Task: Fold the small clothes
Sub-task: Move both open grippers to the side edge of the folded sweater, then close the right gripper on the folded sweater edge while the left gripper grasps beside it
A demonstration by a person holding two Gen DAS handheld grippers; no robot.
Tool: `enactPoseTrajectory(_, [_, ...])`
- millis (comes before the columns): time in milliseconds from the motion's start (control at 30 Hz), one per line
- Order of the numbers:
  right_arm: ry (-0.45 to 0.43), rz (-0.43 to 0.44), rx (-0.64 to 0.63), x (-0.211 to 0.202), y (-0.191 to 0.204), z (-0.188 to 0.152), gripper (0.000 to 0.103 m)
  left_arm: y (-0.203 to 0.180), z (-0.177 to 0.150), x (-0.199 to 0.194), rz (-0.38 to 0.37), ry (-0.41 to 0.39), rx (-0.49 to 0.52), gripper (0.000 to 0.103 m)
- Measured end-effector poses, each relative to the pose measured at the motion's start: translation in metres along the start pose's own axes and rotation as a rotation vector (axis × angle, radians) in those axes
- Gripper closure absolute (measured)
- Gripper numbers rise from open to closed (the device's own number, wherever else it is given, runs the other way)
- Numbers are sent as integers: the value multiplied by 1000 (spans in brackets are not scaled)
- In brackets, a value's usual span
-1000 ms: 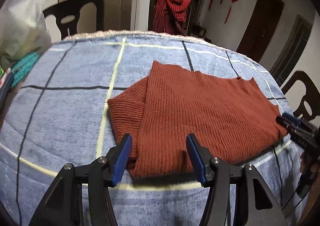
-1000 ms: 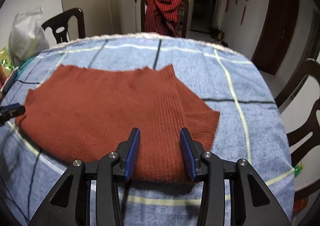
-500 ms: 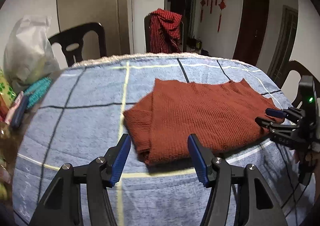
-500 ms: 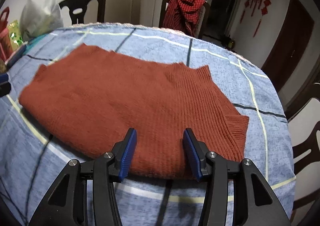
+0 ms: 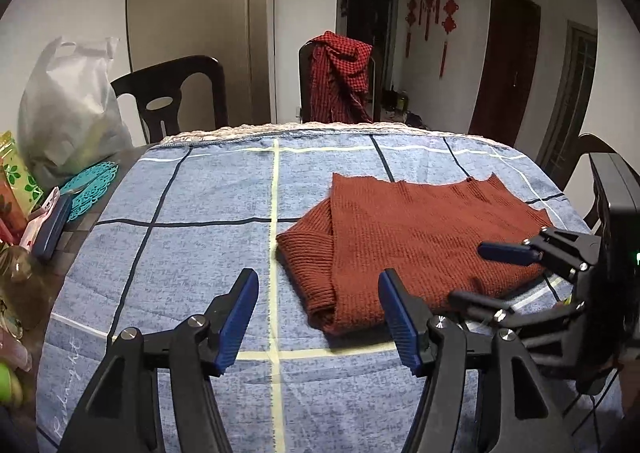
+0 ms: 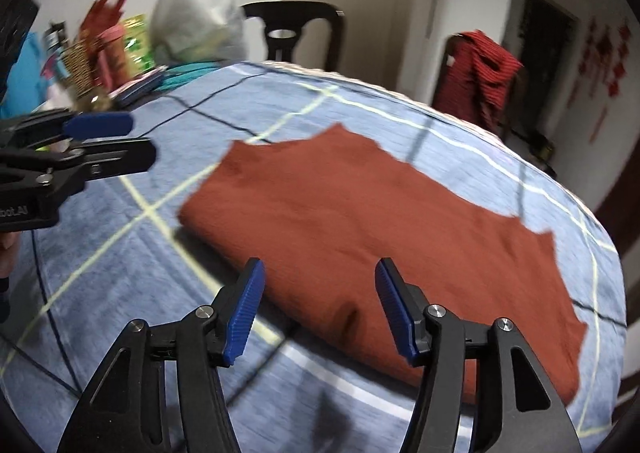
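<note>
Grippers (image 5: 318, 317) (image 6: 320, 307) have both backed off the folded sweater (image 5: 416, 237).

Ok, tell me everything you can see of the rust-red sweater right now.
The rust-red sweater is a ribbed knit, lying flat and partly folded on the blue checked tablecloth. One sleeve is tucked under its left edge, cuff showing. Its far edge looks uneven. Both the left gripper and the right gripper are open, neither holding it.
</note>
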State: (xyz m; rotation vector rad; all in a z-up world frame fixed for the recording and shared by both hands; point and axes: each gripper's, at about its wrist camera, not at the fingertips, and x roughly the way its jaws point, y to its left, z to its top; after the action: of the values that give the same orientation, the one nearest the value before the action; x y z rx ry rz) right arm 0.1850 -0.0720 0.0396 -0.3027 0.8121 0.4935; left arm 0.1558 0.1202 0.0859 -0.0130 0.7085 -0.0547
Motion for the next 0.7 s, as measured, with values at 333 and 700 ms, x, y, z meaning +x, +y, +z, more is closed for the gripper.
enactPoseTrajectory(333, [21, 34, -94, 15, 32, 6, 45, 28, -4, 3, -38, 25, -73, 37])
enactPoseTrajectory(700, [18, 32, -233, 31, 66, 12, 45, 77, 1, 16, -125, 59, -241, 31])
